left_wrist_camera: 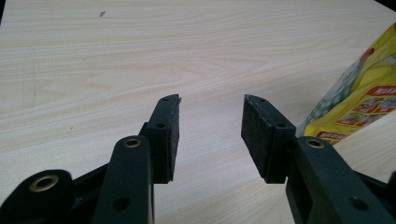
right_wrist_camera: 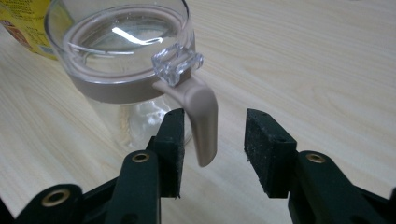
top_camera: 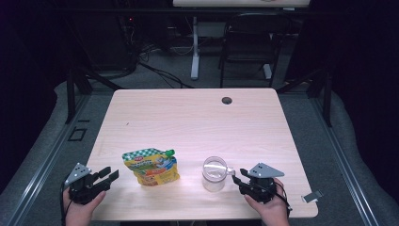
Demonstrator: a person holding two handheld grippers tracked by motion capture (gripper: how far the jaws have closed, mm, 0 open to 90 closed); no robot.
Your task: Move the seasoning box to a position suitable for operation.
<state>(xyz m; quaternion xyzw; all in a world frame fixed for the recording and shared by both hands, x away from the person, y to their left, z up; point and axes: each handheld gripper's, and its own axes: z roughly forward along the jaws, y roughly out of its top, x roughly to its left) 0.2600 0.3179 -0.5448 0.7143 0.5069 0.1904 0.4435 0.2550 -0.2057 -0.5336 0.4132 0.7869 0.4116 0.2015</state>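
Note:
A yellow spouted pouch (top_camera: 151, 165) with a green cap lies flat near the table's front left; its edge shows at the right of the left gripper view (left_wrist_camera: 359, 98). Left of the pouch, my left gripper (top_camera: 109, 175) (left_wrist_camera: 210, 128) stands open over bare wood, apart from it. A clear glass jug (top_camera: 214, 173) (right_wrist_camera: 126, 60) with a lid and a beige handle (right_wrist_camera: 201, 116) stands front centre. My right gripper (top_camera: 239, 175) (right_wrist_camera: 214, 149) is open, jaws either side of the handle, the left pad close against it.
The light wooden table (top_camera: 188, 117) has a round cable hole (top_camera: 227, 100) near its far edge. A small grey clip (top_camera: 312, 196) lies at the front right corner. A dark chair (top_camera: 251, 37) and a desk leg stand on the floor beyond.

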